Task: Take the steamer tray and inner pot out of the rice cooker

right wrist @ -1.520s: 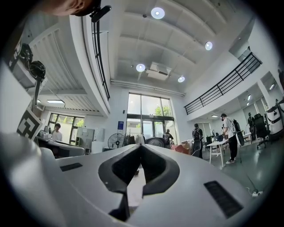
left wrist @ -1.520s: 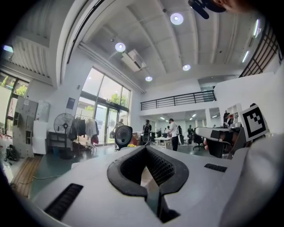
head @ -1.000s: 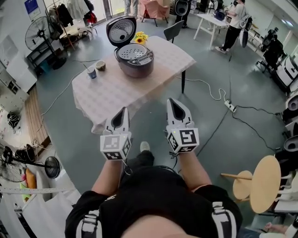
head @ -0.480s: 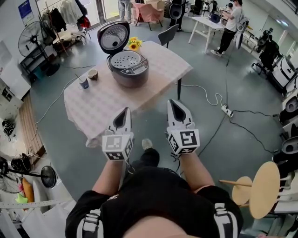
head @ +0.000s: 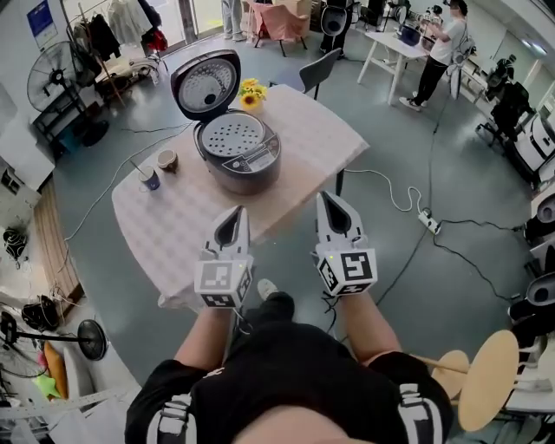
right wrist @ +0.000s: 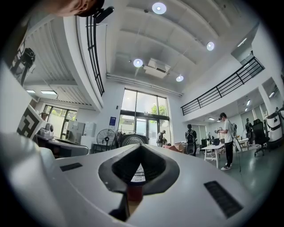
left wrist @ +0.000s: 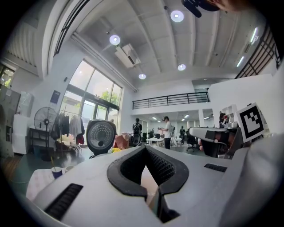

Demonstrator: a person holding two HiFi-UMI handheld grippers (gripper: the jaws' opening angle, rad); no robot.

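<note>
We read no words or numbers anywhere: the blue wall sign [head: 38, 19] and the panel print on the rice cooker [head: 250, 170] are too small.

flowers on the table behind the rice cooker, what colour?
Yellow. The flowers sit just behind the open rice cooker; the head view shows them best.

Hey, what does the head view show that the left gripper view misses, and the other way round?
Only the head view shows the perforated steamer tray sitting in the open rice cooker. Only the left gripper view shows the ceiling lights and the balcony railing. Both show the cooker's raised lid, the blue cup and the shut left gripper.
</note>
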